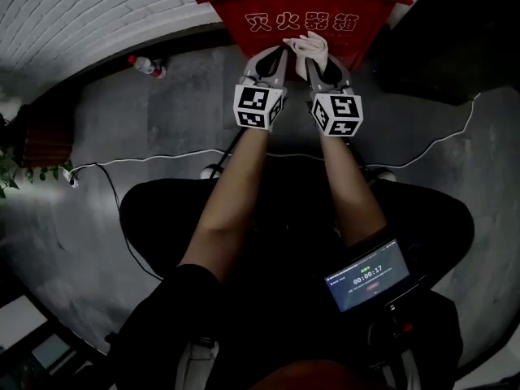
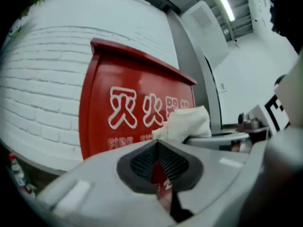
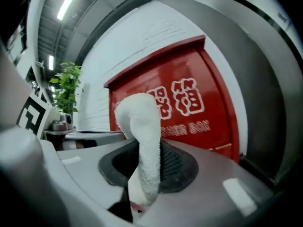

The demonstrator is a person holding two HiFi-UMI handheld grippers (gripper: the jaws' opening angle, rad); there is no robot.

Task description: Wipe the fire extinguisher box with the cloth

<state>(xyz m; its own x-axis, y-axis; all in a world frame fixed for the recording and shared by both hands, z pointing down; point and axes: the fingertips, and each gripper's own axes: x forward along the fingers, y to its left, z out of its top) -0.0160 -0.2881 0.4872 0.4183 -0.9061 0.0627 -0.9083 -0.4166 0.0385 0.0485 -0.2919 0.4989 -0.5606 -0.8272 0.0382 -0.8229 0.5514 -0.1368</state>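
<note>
A red fire extinguisher box (image 1: pixel 302 6) with white characters stands against the white brick wall, straight ahead of both grippers. My right gripper (image 1: pixel 323 65) is shut on a white cloth (image 1: pixel 309 49), which bunches up above its jaws just in front of the box face. In the right gripper view the cloth (image 3: pixel 142 145) rises between the jaws before the box (image 3: pixel 180 103). My left gripper (image 1: pixel 272 62) sits beside it, jaws shut with nothing between them. The left gripper view shows the box (image 2: pixel 128 103) ahead and the cloth (image 2: pixel 187 123) at right.
A plastic bottle (image 1: pixel 146 66) lies on the grey floor by the wall at left. A white cable (image 1: pixel 154 161) trails across the floor near the person's feet. A potted plant (image 1: pixel 12 173) stands at far left. A dark panel (image 1: pixel 455 31) flanks the box on the right.
</note>
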